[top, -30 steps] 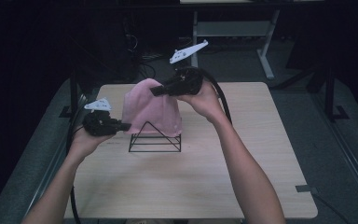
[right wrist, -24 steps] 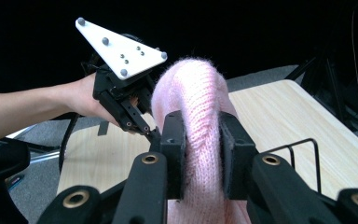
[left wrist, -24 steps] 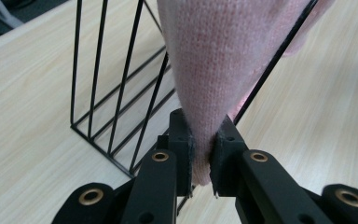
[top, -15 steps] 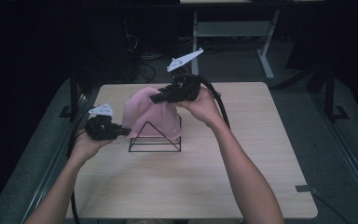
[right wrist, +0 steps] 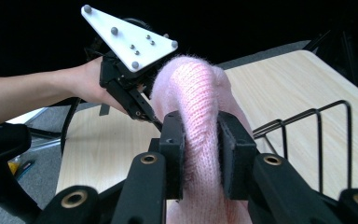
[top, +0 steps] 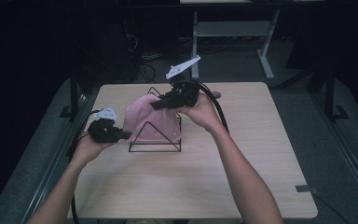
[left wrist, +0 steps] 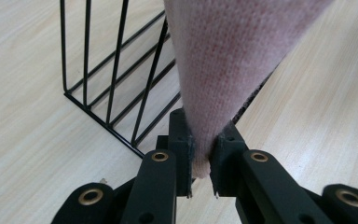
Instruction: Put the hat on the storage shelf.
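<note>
Two claws, left claw (top: 127, 135) and right claw (top: 154, 105), clench my pink knitted cloth (top: 151, 122), now lowered over the wire rack (top: 154, 145).

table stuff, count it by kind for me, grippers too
pink knitted cloth: 1
black wire rack: 1
grippers: 2, left gripper and right gripper
total: 4
</note>
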Motion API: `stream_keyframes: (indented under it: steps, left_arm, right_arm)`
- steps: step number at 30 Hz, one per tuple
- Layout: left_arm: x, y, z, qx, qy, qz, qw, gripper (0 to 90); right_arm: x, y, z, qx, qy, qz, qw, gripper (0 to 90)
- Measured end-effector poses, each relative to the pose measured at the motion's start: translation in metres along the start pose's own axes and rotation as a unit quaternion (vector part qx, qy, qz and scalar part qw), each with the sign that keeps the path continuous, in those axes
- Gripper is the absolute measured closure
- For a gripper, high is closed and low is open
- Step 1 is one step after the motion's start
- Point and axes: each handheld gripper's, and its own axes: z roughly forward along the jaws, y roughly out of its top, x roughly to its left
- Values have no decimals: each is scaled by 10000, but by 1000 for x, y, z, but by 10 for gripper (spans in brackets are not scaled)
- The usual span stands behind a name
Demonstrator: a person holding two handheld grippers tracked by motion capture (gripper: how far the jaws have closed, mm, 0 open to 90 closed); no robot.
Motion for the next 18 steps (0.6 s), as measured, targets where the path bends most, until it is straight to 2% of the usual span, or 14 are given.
stream_keyframes:
  steps: [1, 3, 4, 11, 13, 14, 18]
  left_arm:
    - [0, -1, 2, 14, -11, -61, 10000, 803]
    - [0, -1, 3, 36, -6, -61, 10000, 804]
    - [1, -3, 6, 121, -21, -68, 9999, 805]
    - [0, -5, 15, 341, 13, 38, 9994, 811]
    - [1, -7, 16, 362, 16, 64, 9993, 811]
    - [1, -9, 18, 384, -18, 39, 9993, 811]
    - [3, -15, 22, 404, -51, -18, 9992, 812]
  right_arm:
    - [1, -1, 1, 28, 4, 26, 10000, 731]
    - [1, -2, 4, 78, 21, 25, 10000, 731]
    - [1, -2, 5, 105, 40, 24, 9999, 730]
    - [2, -5, 14, 235, 85, 22, 9997, 730]
    - [2, -6, 15, 258, 91, 60, 9996, 730]
    - [2, -10, 18, 343, 61, 47, 9994, 729]
    - [1, -14, 21, 365, 96, 121, 9992, 729]
